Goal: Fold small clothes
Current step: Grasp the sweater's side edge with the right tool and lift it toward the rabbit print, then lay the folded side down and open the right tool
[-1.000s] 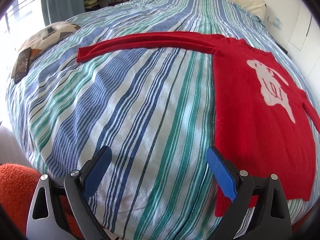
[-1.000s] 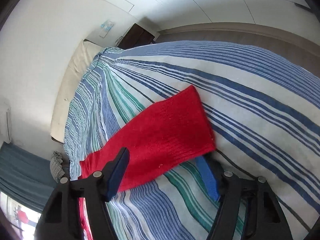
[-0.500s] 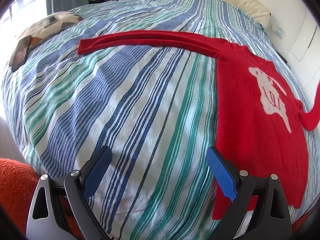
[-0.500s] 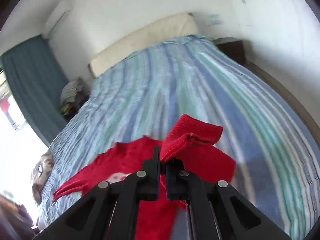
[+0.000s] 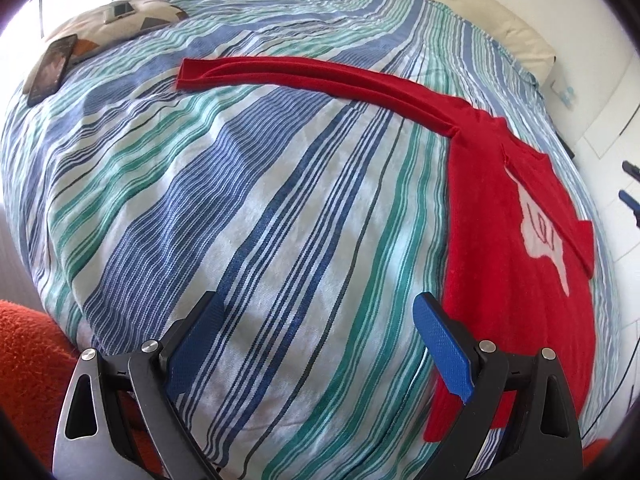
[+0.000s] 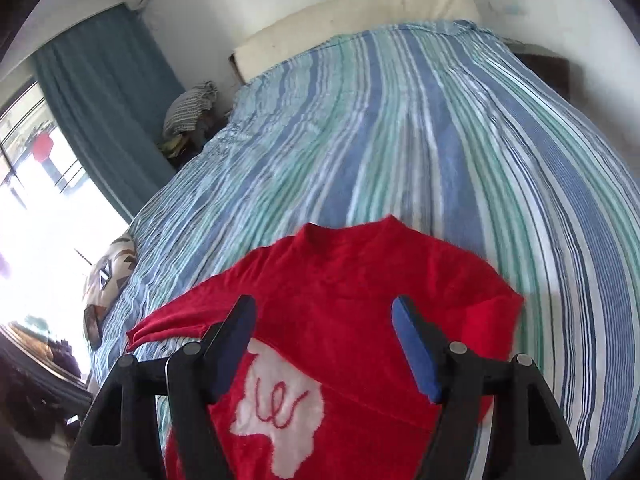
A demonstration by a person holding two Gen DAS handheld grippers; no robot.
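Observation:
A small red sweater (image 5: 492, 248) with a white motif lies flat on the striped bed. One sleeve (image 5: 312, 76) stretches out to the left. The other sleeve (image 5: 576, 240) lies folded across the chest. My left gripper (image 5: 316, 336) is open and empty, low over the bedspread just left of the sweater's hem. My right gripper (image 6: 324, 344) is open and empty above the sweater's chest (image 6: 360, 288), with the white motif (image 6: 280, 412) below it. Its tips show at the right edge of the left wrist view (image 5: 630, 184).
The striped bedspread (image 5: 240, 200) covers the bed. A patterned cushion (image 5: 120, 16) and a phone (image 5: 52, 68) lie at the far left. An orange rug (image 5: 28, 360) lies beside the bed. Folded clothes (image 6: 192, 108) sit by the blue curtain (image 6: 100, 92).
My right gripper carried the right sleeve over the chest, let it go and opened. The sleeve now lies folded on the sweater. My left gripper stayed open and shifted slightly.

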